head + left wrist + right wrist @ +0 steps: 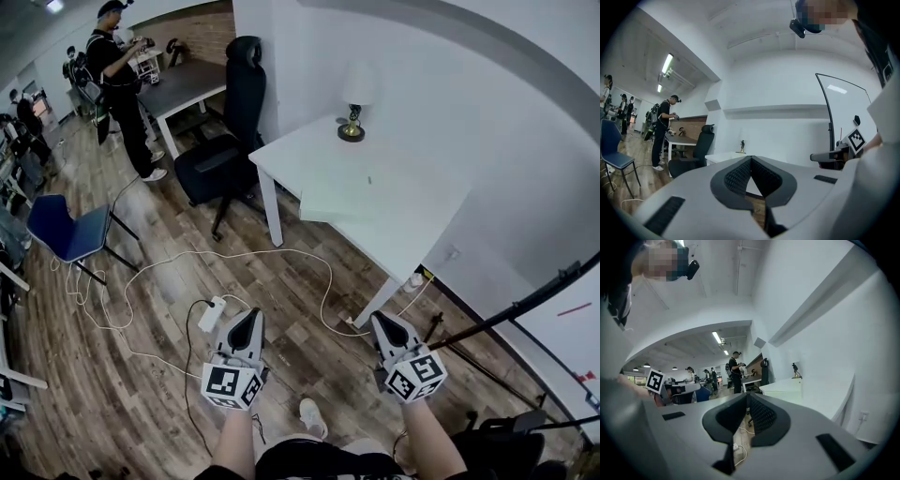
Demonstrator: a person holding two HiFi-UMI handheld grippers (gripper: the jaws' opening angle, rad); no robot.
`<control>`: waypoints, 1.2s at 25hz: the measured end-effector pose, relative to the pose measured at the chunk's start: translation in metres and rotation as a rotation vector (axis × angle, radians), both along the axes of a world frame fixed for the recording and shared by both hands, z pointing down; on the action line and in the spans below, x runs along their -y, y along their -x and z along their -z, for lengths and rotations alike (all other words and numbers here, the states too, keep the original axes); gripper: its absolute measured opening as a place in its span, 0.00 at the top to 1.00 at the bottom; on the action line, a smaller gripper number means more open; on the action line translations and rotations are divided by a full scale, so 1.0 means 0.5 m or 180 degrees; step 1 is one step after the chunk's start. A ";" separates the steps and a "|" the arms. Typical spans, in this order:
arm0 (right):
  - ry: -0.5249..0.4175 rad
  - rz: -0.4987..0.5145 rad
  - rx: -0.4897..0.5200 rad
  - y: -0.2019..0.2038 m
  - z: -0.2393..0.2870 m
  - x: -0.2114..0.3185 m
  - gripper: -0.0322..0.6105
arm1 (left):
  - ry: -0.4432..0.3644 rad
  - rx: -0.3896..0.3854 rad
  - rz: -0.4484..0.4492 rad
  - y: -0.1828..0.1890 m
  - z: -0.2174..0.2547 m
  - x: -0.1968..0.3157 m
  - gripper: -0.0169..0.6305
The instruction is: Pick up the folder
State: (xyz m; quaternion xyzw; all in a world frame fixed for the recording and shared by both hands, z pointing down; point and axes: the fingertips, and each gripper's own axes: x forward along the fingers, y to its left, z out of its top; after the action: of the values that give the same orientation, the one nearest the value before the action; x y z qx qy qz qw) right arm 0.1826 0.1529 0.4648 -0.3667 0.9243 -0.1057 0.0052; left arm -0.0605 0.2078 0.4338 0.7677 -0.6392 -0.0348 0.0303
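While my two grippers hang low over the wood floor [169, 281], the folder [337, 203] lies up ahead on the white table [417, 230]. It is a pale flat sheet and hard to see on the white top. It sits close to the table edge that faces me, between the left corner and the near corner. Its long side looks to run along that edge, but I can't be sure. The lamp [353, 112] stands by the far corner, well apart from it.

My left gripper [247, 325] has its jaws pressed together with nothing in them. My right gripper [386, 325] is the same: jaws together, nothing held. Both point level toward the table, and neither is near the folder yet.

The folder lies ahead, a bit right of the middle between them, so I think the right gripper is a little nearer. I think the next move is to go forward to that edge, open the jaws, and slip one jaw under the folder's near side.
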 end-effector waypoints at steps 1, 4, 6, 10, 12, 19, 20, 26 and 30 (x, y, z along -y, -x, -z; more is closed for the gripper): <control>0.0034 0.0010 0.0030 0.009 -0.004 0.013 0.90 | 0.0004 -0.0011 -0.0006 0.005 -0.003 0.014 0.95; 0.0112 0.0014 0.0122 0.036 -0.014 0.048 0.90 | 0.0040 -0.0005 -0.0041 0.018 -0.013 0.053 0.95; 0.0177 -0.0011 0.0215 0.050 -0.019 0.072 0.90 | 0.0063 0.0011 -0.0072 0.021 -0.016 0.076 0.95; 0.0319 -0.0009 0.0348 0.067 -0.038 0.097 0.90 | 0.0085 -0.0003 -0.0125 0.018 -0.027 0.105 0.95; 0.0364 0.0022 0.0375 0.080 -0.047 0.109 0.90 | 0.0082 0.0008 -0.0133 0.021 -0.031 0.121 0.95; 0.0513 0.0047 0.0474 0.135 -0.080 0.180 0.90 | 0.0040 0.0003 -0.0129 0.060 -0.032 0.191 0.95; 0.0550 0.0027 0.0510 0.142 -0.086 0.194 0.90 | 0.0041 0.0002 -0.0126 0.068 -0.033 0.204 0.95; 0.0665 -0.0128 0.0633 0.183 -0.108 0.290 0.90 | 0.0118 -0.0044 -0.0142 0.112 -0.048 0.294 0.95; 0.0874 -0.0201 0.0778 0.220 -0.141 0.353 0.90 | 0.0168 -0.0090 -0.0138 0.149 -0.072 0.363 0.95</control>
State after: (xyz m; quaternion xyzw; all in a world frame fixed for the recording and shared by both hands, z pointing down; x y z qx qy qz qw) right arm 0.0725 -0.0235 0.5354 -0.3772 0.8817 -0.2744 0.0706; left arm -0.1350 0.0262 0.4698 0.7797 -0.6227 -0.0280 0.0603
